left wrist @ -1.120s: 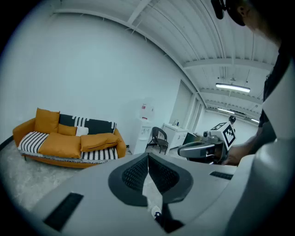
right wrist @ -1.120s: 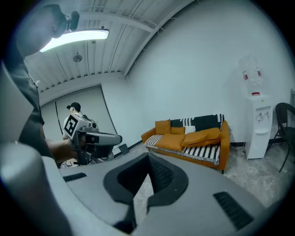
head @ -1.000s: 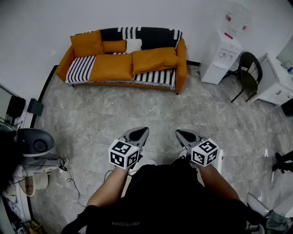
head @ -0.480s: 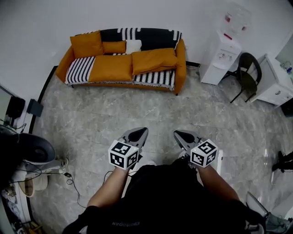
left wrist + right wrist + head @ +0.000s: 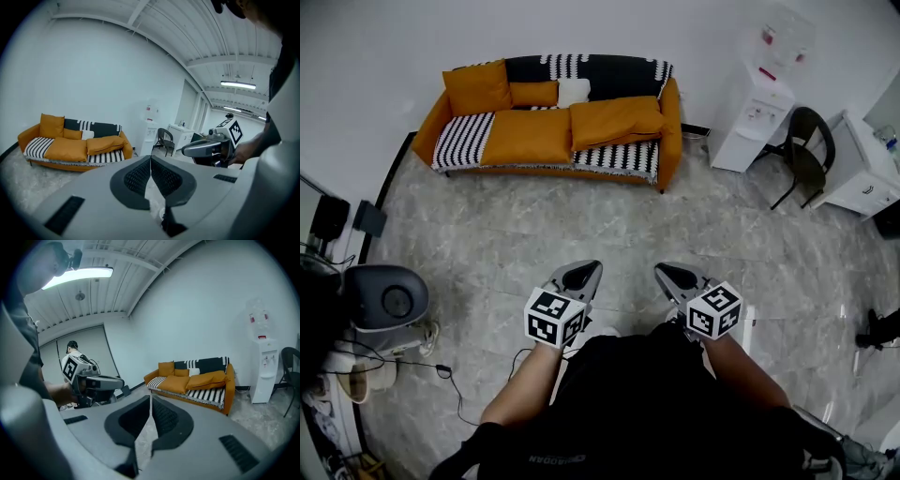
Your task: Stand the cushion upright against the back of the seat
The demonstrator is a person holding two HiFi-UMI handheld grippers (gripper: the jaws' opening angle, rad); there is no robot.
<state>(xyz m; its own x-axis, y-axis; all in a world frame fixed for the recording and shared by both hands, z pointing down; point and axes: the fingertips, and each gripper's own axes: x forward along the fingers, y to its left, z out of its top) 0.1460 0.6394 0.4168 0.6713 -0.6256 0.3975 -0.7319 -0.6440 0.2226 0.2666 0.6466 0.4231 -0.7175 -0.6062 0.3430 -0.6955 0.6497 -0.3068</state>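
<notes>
1. The cushion (image 5: 616, 120) is a large orange one lying flat on the right half of the sofa's seat. It is not propped against the backrest.
2. Its long axis runs along the sofa's length, from the middle towards the right armrest. In the head view its right end sits slightly higher than its left. Its broad face points up.
3. Its left end overlaps or touches a second flat orange pad (image 5: 528, 137) that covers the middle of the seat.
4. Behind them, against the backrest, stand a small orange pillow (image 5: 534, 94) and a small white pillow (image 5: 574, 91). A bigger orange pillow (image 5: 478, 87) stands upright in the left corner.
5. The sofa (image 5: 671, 131) is orange, with a black-and-white striped throw (image 5: 464, 141) over the seat and back. It stands against the white wall.
6. To its right are a white water dispenser (image 5: 753, 117) and a dark chair (image 5: 806, 150).
7. A wide stretch of grey marbled floor (image 5: 581, 216) lies between the sofa and the person, so both grippers are well apart from the cushion.
8. The left gripper (image 5: 589, 270) has its jaws pressed together with nothing between them. It points towards the sofa.
9. The right gripper (image 5: 668, 273) has its jaws meeting at the tips and holds nothing. It is held beside the left one and aimed the same way.
</notes>
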